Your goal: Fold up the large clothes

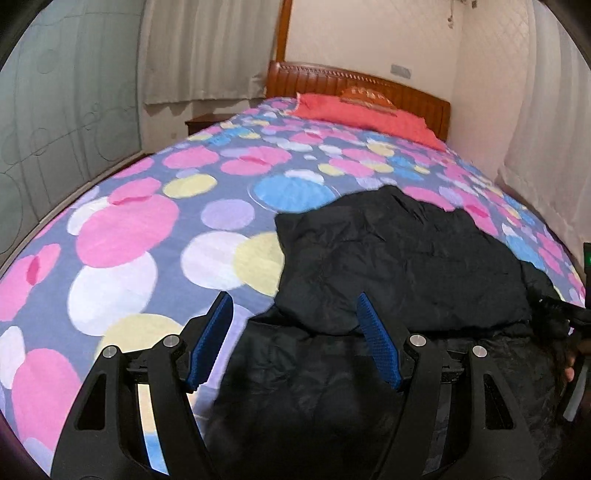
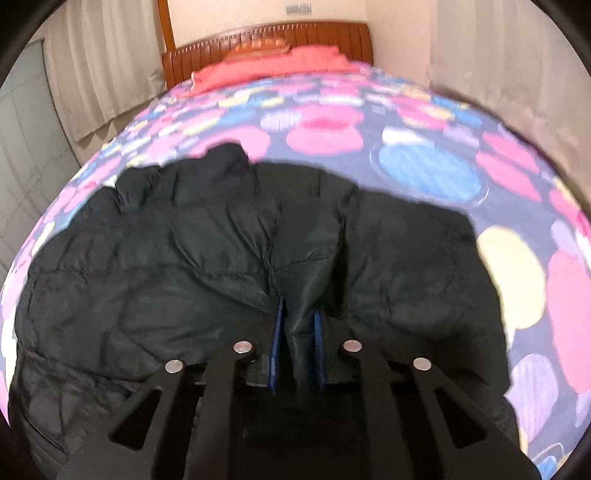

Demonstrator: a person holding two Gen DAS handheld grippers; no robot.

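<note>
A black puffer jacket lies rumpled on the near part of a bed with a spotted cover. My left gripper stands open over the jacket's left edge; its blue pads are wide apart and press on nothing. My right gripper is shut on a pinched fold of the jacket near its middle, the cloth bunched between the blue pads. At the far right of the left wrist view a dark part of the right tool and a hand show beside the jacket.
A red pillow rests at the head of the bed, against a wooden headboard. A wall runs along the bed's right side. Curtains and a nightstand stand on the left.
</note>
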